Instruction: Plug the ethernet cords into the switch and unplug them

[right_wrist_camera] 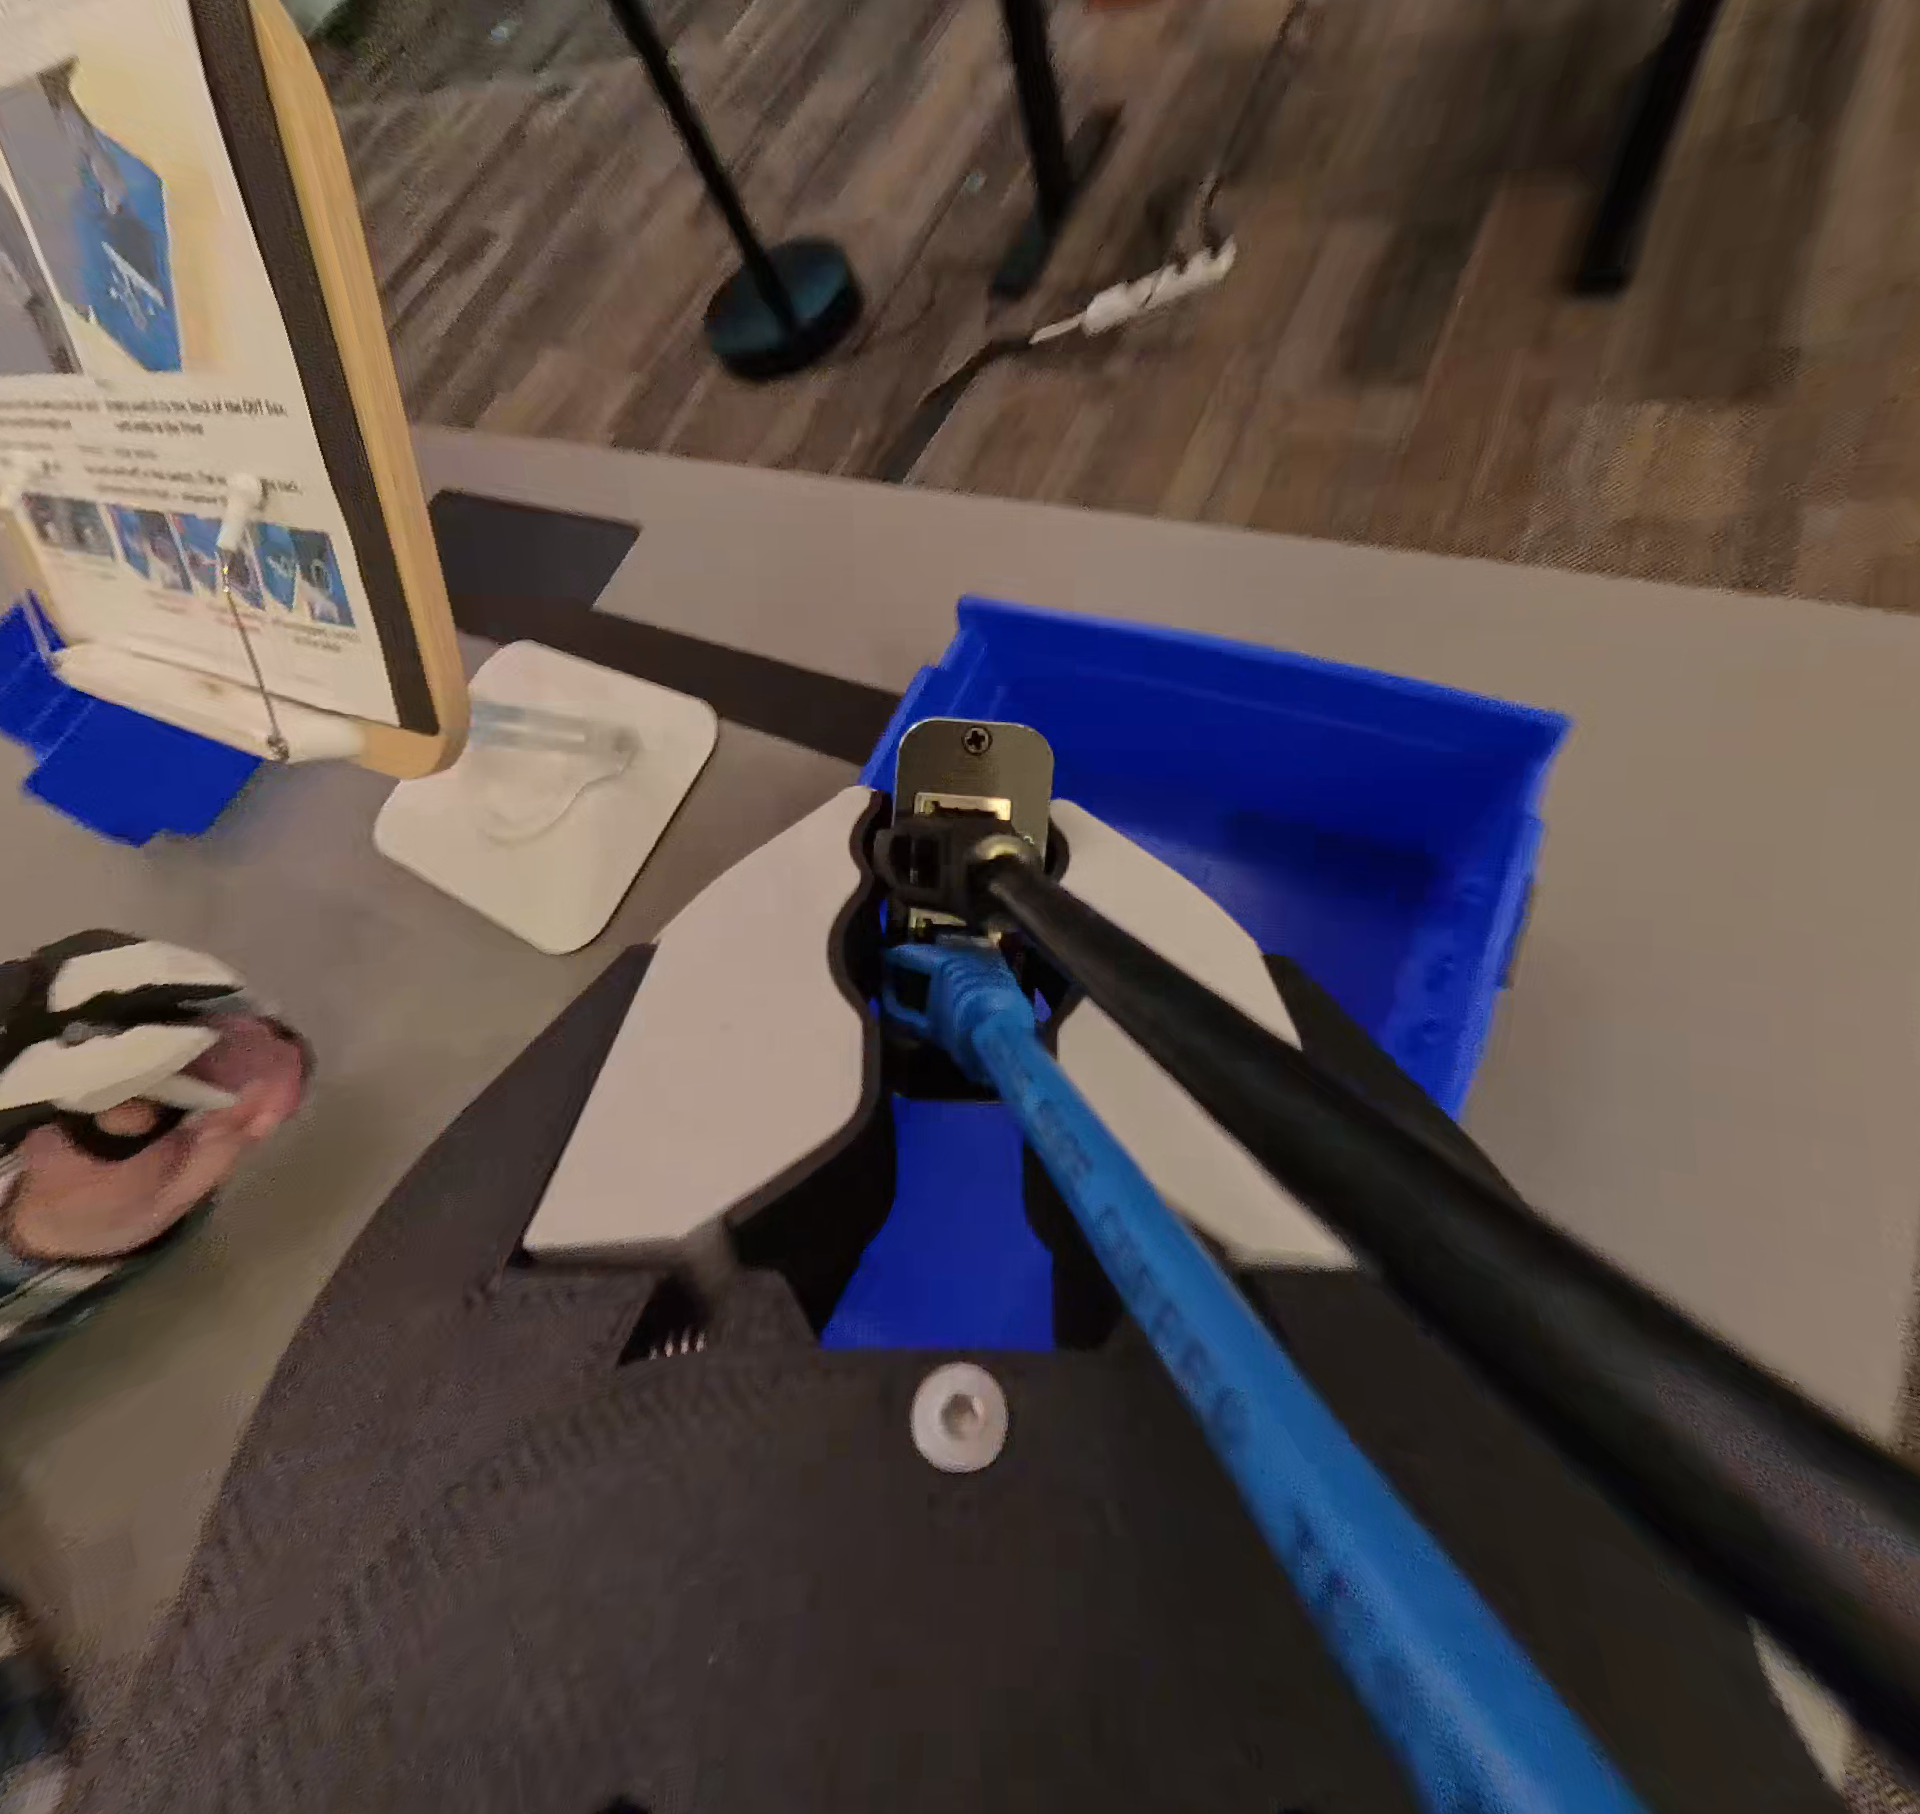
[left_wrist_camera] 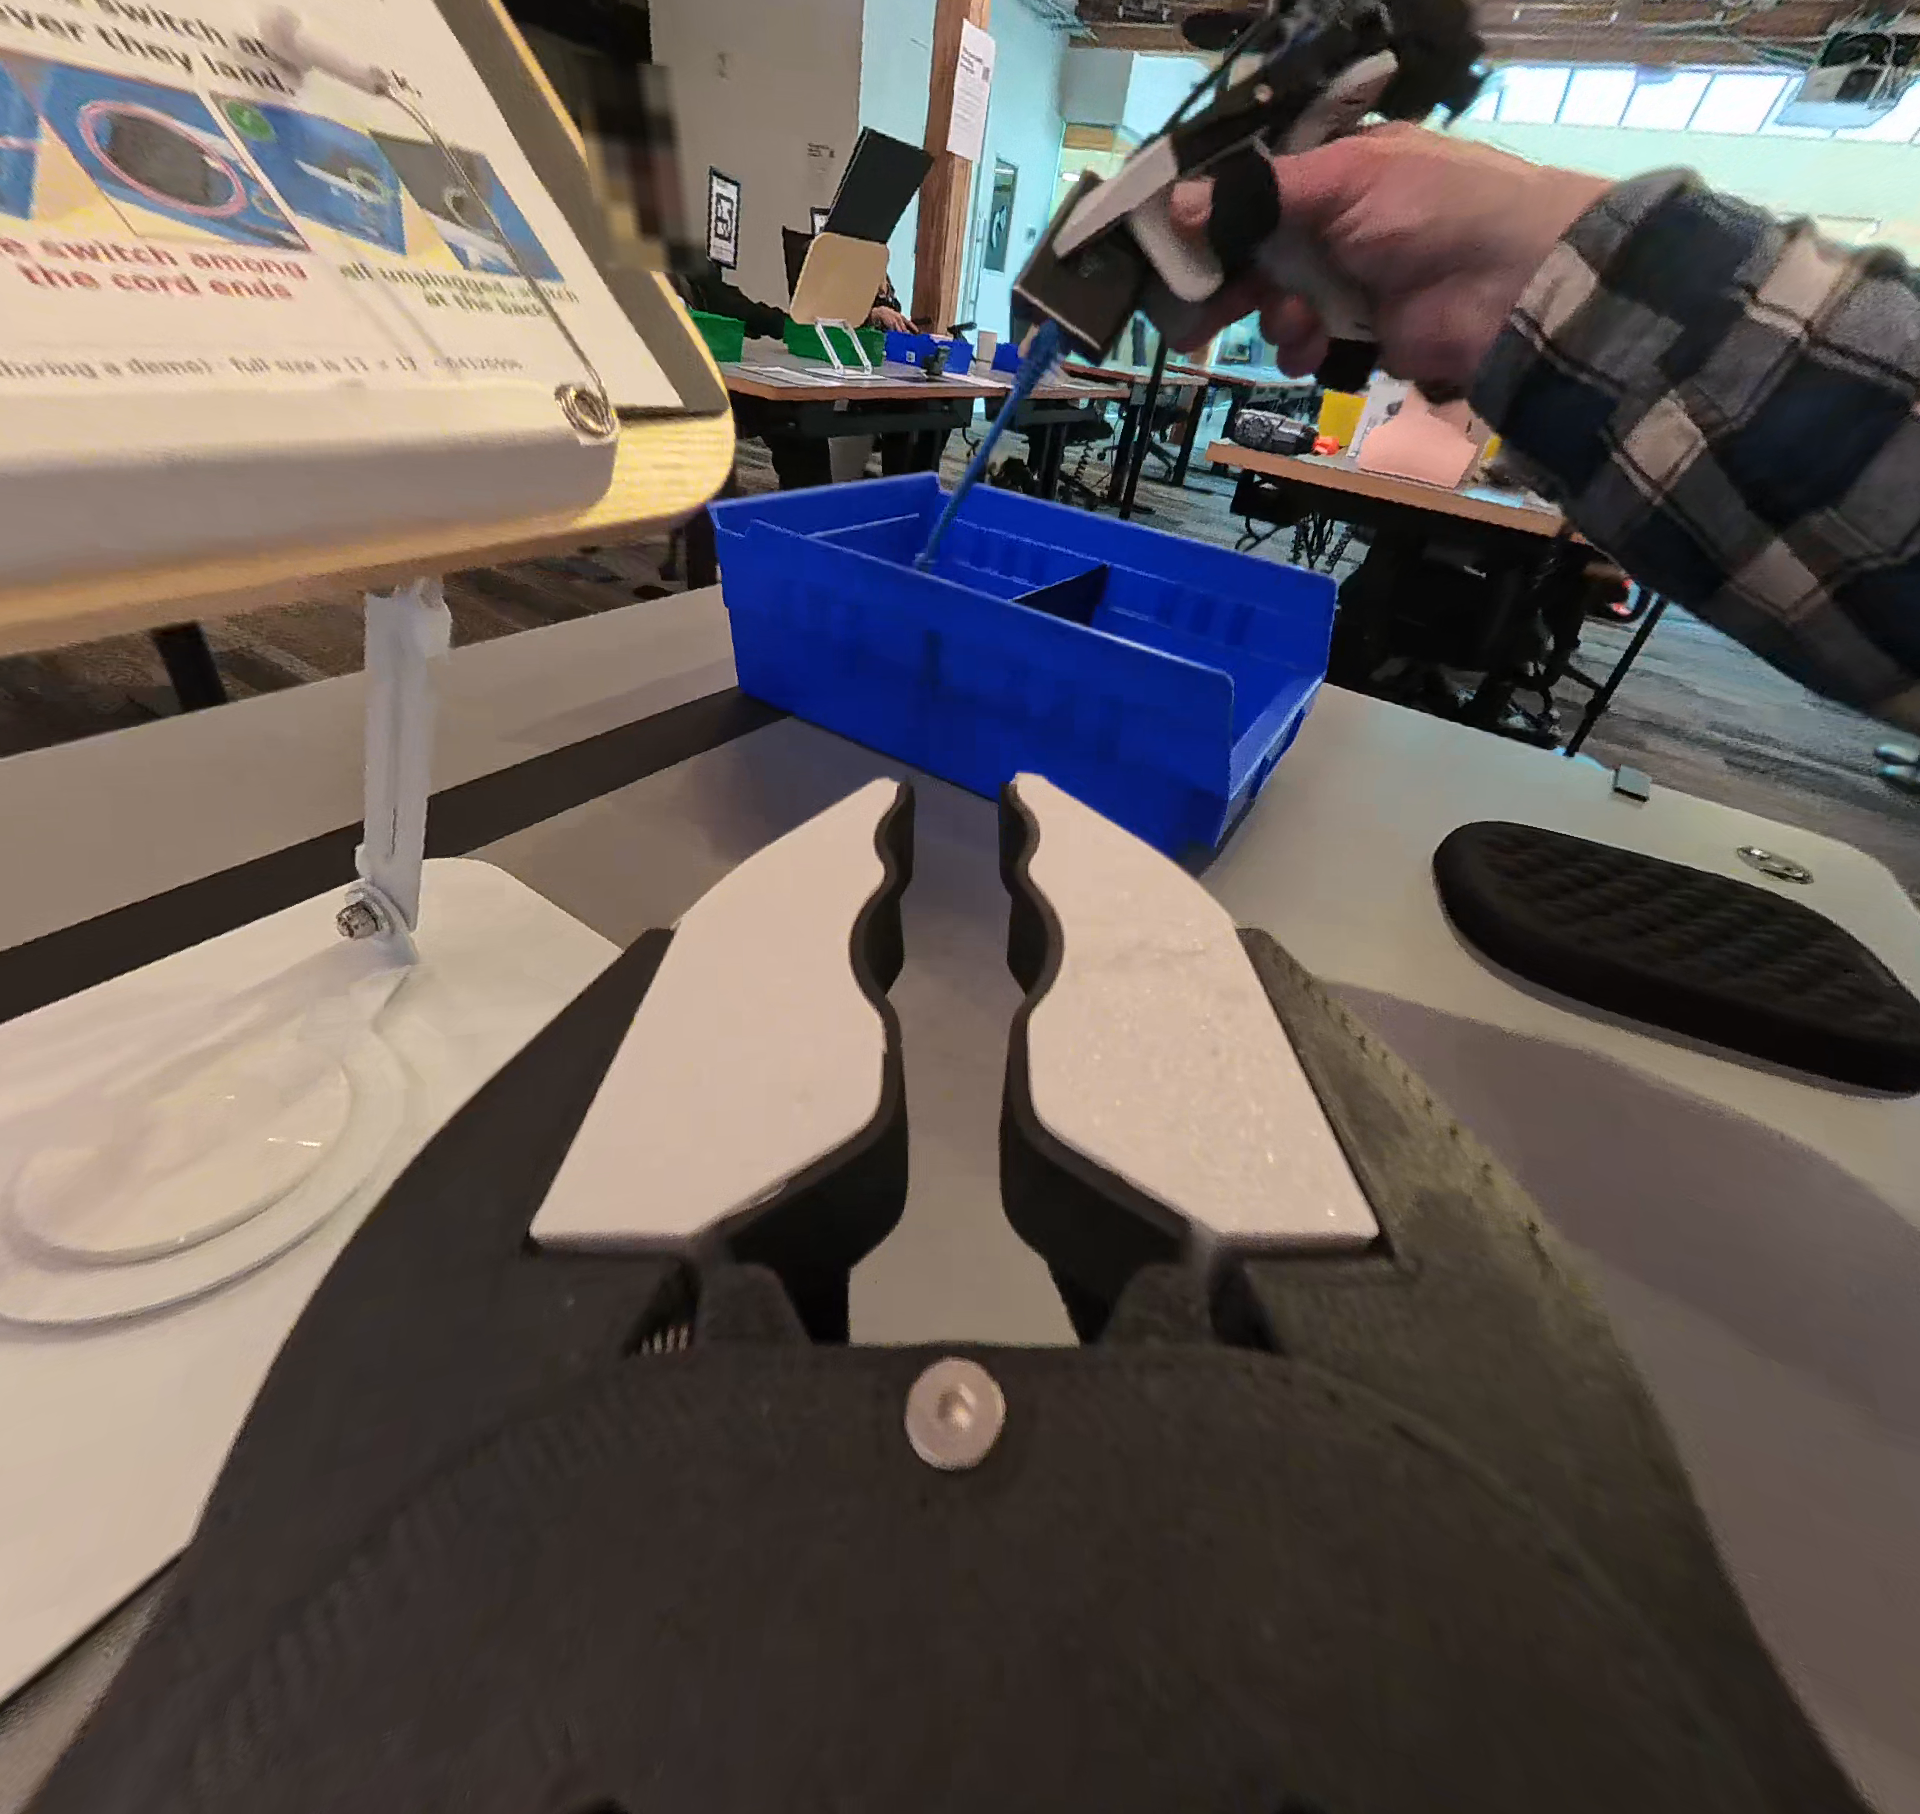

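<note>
2 cords [right_wrist_camera: 1039, 943] in switch [right_wrist_camera: 971, 777] | right jaws pinch switch | left jaws spread | sign [left_wrist_camera: 260, 154] printed

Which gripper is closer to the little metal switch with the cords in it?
The right gripper. Its jaws are closed around the small grey metal switch, held above the blue plastic bin. The left gripper is empty, low over the table, short of the bin.

The left gripper [left_wrist_camera: 956, 808] hovers low and level, its jaws slightly parted with nothing between them. The right gripper [right_wrist_camera: 961, 871], raised and tilted downward in a hand [left_wrist_camera: 1382, 247], clamps the switch [right_wrist_camera: 971, 777] between its pads.
</note>
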